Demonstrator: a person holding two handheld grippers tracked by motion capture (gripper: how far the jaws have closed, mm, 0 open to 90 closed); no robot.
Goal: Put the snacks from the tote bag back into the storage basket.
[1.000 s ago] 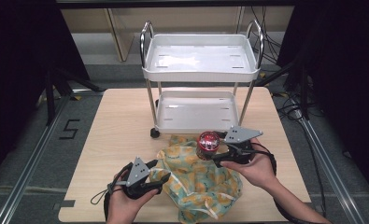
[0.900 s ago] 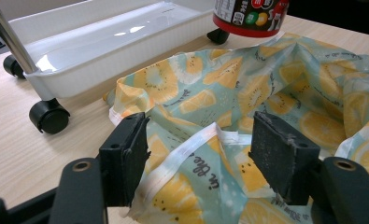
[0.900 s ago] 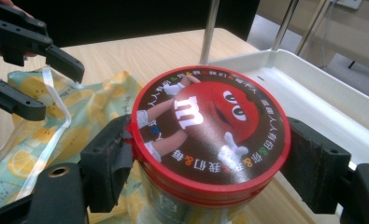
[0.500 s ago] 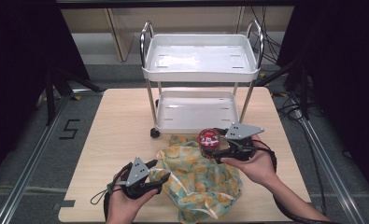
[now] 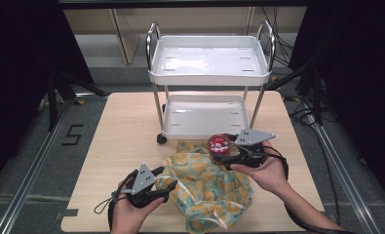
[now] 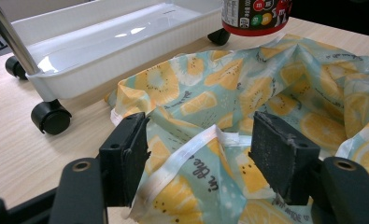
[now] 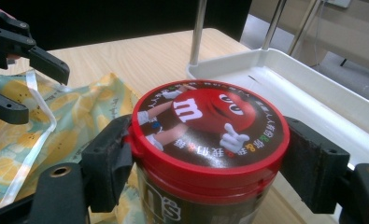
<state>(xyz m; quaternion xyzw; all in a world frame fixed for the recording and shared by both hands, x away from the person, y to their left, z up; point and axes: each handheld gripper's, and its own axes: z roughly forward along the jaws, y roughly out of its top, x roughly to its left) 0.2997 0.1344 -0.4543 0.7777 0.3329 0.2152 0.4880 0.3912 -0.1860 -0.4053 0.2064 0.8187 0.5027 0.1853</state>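
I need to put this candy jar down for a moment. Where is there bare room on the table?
The tabletop is bare along its left side, between the cart and the left edge, and in a narrower strip right of the cart. Both cart shelves are empty too. It is crowded in front, where the cloth bag, the jar and both grippers sit.

A thin, slightly shiny printed cloth bag (image 5: 209, 187) lies on the matt pale wood-grain table (image 5: 126, 126), beside a glossy red-lidded plastic jar (image 7: 205, 140) and a smooth white plastic cart (image 5: 209, 61) with polished metal posts.
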